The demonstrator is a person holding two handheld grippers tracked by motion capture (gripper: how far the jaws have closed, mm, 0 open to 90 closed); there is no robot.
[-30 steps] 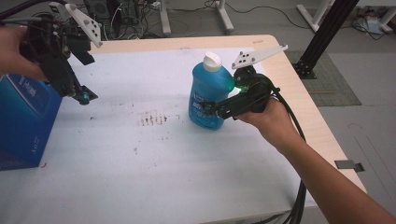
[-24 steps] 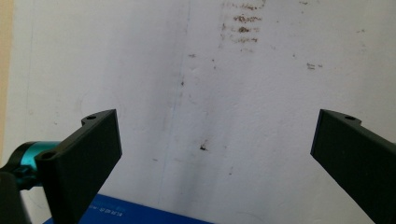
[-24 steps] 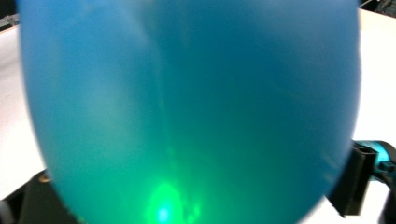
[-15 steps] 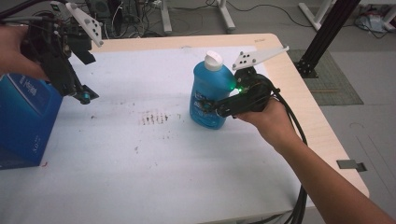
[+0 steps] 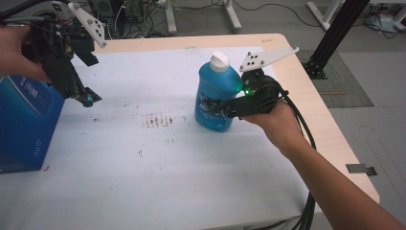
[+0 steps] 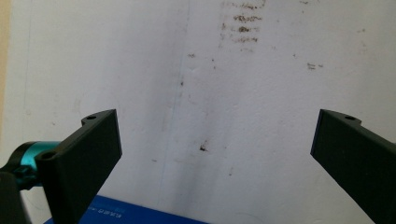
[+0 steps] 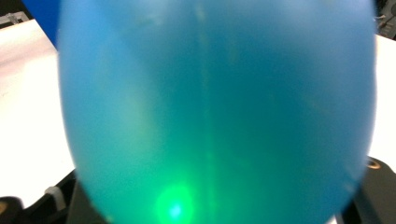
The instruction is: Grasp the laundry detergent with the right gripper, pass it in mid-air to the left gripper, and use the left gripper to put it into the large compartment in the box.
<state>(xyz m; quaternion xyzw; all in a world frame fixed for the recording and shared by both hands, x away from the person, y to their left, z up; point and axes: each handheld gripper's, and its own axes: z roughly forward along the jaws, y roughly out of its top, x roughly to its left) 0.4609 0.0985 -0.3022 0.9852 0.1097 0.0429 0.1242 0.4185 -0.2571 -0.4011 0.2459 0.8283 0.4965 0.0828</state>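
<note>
Right now we have the blue bottle (image 5: 214, 98) standing upright on the white table cover (image 5: 158, 163), right of the middle, its white cap (image 5: 219, 61) on top. Our right gripper (image 5: 216, 106) comes at it from the side, and its jaws sit against the bottle's lower body — clamped on it, as far as we can see from the high view. In the right gripper view the bottle (image 7: 215, 107) is very close and blurred, with a green glow low on it (a reflection of the gripper's light).

Our left gripper (image 5: 86, 98) is held above the table's left side, jaws spread wide over bare, smudged cover (image 6: 210, 93) — nothing between them. Just beside it stands a blue box (image 5: 24, 124) at the left edge.
</note>
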